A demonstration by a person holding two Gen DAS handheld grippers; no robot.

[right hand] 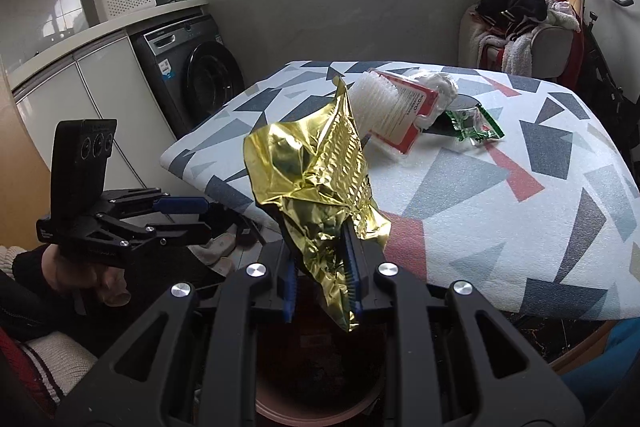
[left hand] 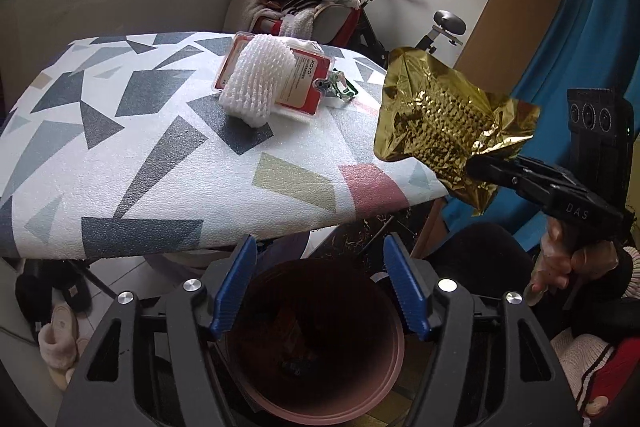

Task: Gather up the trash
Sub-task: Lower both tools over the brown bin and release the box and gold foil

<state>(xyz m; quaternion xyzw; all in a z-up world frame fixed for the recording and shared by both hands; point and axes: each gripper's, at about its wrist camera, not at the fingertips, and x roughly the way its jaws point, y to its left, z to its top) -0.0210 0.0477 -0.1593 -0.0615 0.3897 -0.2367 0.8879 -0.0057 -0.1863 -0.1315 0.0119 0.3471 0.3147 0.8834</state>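
Your right gripper (right hand: 322, 279) is clenched on the crumpled gold foil wrapper (right hand: 320, 187), holding it above the pink bin (left hand: 320, 347) that stands below the edge of the patterned surface (left hand: 160, 167). Your left gripper (left hand: 320, 287) stands released and empty directly over the bin's mouth. The foil is light and springy (it may cling to a pad or drift on release), so dropping it off-centre could send it to the floor. The white foam net (left hand: 256, 83), red card pack (left hand: 304, 87) and green wrapper (right hand: 476, 127) remain on the surface.
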